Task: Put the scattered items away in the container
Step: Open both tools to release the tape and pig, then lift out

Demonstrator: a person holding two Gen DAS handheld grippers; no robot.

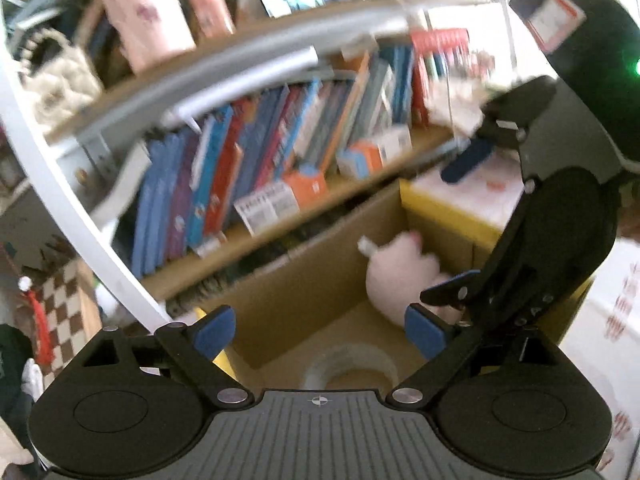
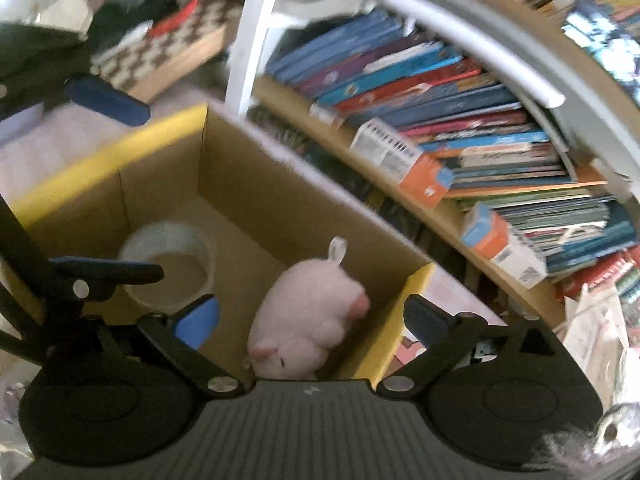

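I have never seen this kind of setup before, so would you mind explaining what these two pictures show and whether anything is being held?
There is no robot here: a person holds a handheld two-finger gripper in each hand, and each gripper carries a wide-angle camera that looks along its fingers. One picture comes from the left gripper, the other from the right gripper; the black arms with blue pads at the bottom of each are that gripper's own fingers. Each view also catches the other gripper at its edge.

Both look down into an open cardboard box with yellow edges, standing beside a bookshelf full of books. Inside the box lie a pink plush toy and a roll of clear tape.

Both grippers stand open, and neither holds anything; the two items already rest in the box.
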